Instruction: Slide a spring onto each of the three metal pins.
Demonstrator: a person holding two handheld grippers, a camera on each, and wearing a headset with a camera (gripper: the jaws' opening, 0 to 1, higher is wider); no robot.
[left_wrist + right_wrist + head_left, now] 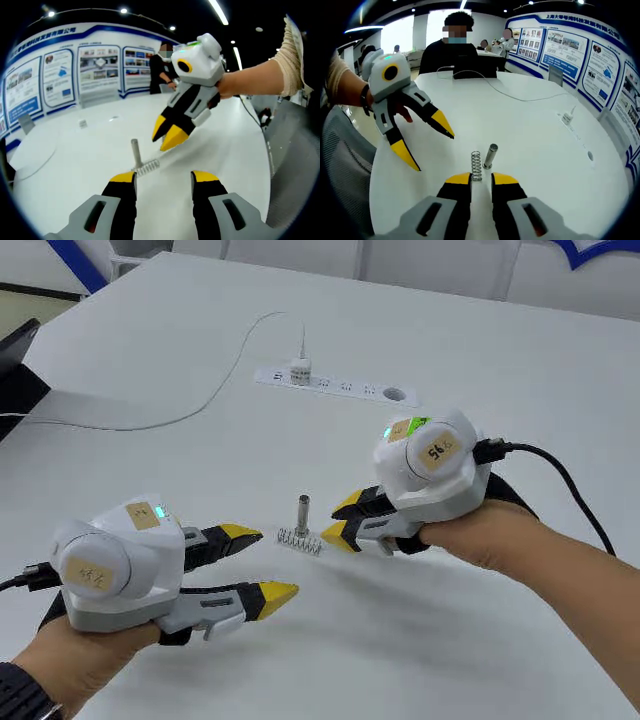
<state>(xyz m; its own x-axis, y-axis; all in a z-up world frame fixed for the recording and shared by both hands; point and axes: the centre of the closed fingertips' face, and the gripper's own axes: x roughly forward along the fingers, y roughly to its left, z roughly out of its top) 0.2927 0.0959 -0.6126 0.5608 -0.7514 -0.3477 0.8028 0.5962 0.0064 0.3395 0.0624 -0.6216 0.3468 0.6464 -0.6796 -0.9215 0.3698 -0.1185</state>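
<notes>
Where the white table [480, 390] lies bare in front of the person, the left gripper [272, 562] hovers low over it with its jaws spread wide and nothing in them. Facing it, the right gripper [332, 521] has its jaws only a narrow gap apart and is also empty (nothing sits between the yellow tips in its own view). Well behind both, a white power strip [335, 386] lies on the table. Between the two grippers a metal pin [302, 515] stands upright and bare. A small coil spring [299, 540] lies on its side just beside the pin's foot; I cannot tell whether it touches. One end of the spring lies just ahead of the right gripper's tips.

My reading is that a threading is in hand at the pick-up stage, with no spring yet on this pin. The next move calls for closing the right gripper on the spring near one end, gently enough not to crush the coils. The spring then has to be lifted, turned upright so its open bore sits over the pin's top, and lowered. The wide left gripper looks placed to steady the pin, which a sideways nudge might tip if it is not fixed.
</notes>
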